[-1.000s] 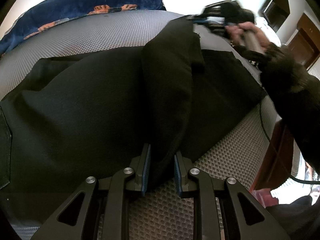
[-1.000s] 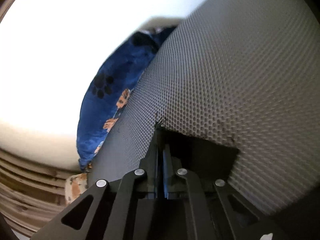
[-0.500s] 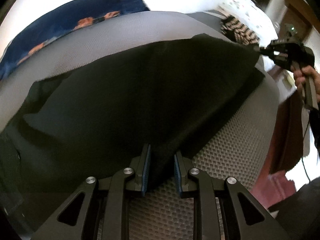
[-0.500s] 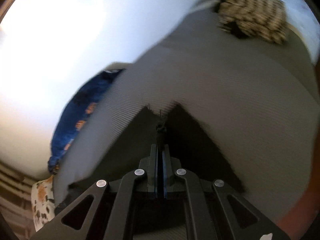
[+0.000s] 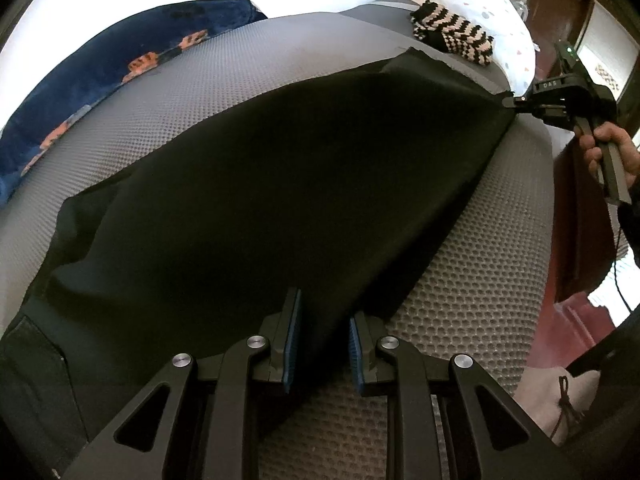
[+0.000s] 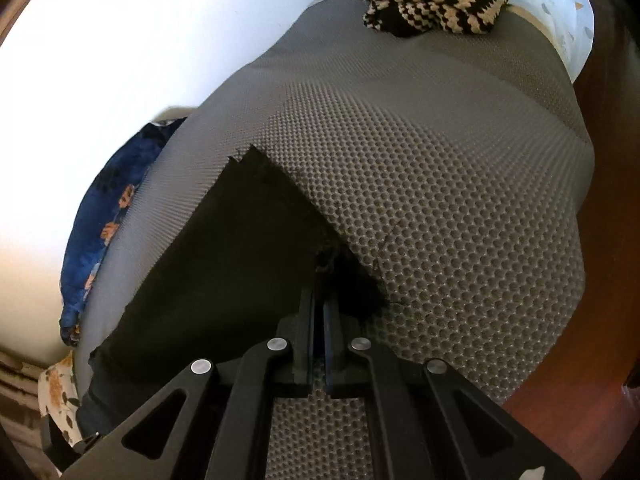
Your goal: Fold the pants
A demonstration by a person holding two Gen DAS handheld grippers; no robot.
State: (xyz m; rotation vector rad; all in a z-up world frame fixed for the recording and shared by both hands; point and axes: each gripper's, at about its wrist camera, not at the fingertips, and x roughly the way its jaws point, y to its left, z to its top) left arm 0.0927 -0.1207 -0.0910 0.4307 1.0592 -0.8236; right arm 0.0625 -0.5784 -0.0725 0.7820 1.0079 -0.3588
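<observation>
Black pants point(image 5: 280, 184) lie stretched across a grey honeycomb mattress point(image 5: 472, 288). My left gripper point(image 5: 320, 344) is shut on a thick fold of the pants at their near edge. My right gripper point(image 5: 510, 102) is seen in the left wrist view at the far right, shut on the hem corner of a leg. In the right wrist view, the right gripper point(image 6: 319, 320) pinches the black pants point(image 6: 224, 264) hem low over the mattress point(image 6: 460, 200).
A blue blanket with orange prints point(image 5: 120, 60) lies at the mattress's far left. A black-and-cream striped knit point(image 5: 452, 36) and a white dotted pillow point(image 5: 492, 12) sit at the far right end. Dark wooden furniture point(image 5: 576, 240) stands beyond the right edge.
My right gripper has pulled the pant leg out to the right and down toward the mattress, so the fabric now lies spread out. My left gripper has kept its hold.
</observation>
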